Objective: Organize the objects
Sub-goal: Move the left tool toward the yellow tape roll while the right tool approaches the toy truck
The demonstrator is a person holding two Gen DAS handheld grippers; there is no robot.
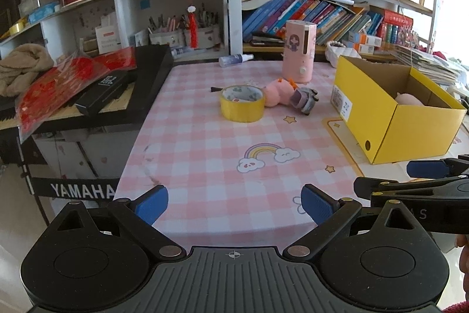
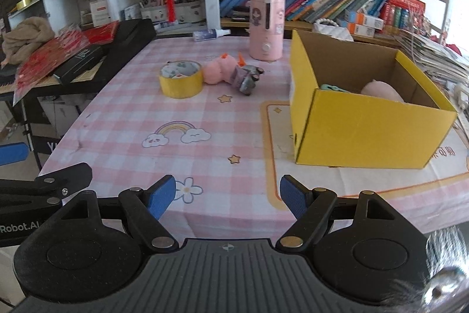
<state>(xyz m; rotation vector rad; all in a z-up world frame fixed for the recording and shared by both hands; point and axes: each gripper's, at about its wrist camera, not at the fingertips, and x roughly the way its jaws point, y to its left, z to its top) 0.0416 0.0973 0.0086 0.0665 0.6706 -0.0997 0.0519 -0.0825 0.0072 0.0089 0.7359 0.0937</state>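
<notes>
The biggest thing in front of me is the yellow box [image 2: 366, 125], filling the right half of the right wrist view, open at the top. Inside I can see a pale pink rounded thing [image 2: 381, 90] and a sliver of something teal [image 2: 332, 87] by the near wall. I judge this box to be where the loose items belong. Its walls stand high from my low angle, so anything I carry in too low could catch the rim and shove the box across the checked tablecloth [image 2: 205, 154].

Next in size, the pink cylinder [image 2: 266, 27] stands upright in the upper centre, just behind the loose items. It looks tall and narrow; an overshoot past the toys could knock it over.

Left of centre sits the yellow tape roll [image 2: 181, 79], lying flat. It appears wider than an easy pinch, and I might slip off its smooth side if I grab across the full ring.

Just beside it to the right lies the pink plush toy [image 2: 215, 72], touching the small grey toy car [image 2: 247, 78]. They crowd one another, so closing on one may drag or flick the other; the car could roll.

My right gripper [image 2: 228, 197], at the bottom of its view, has its jaws spread and empty. My left gripper [image 1: 234, 203], at the bottom of the left wrist view, is likewise spread and holding nothing. The two sit near each other, each showing at the edge of the other's view, so reaching for the same cluster together risks a clash.
</notes>
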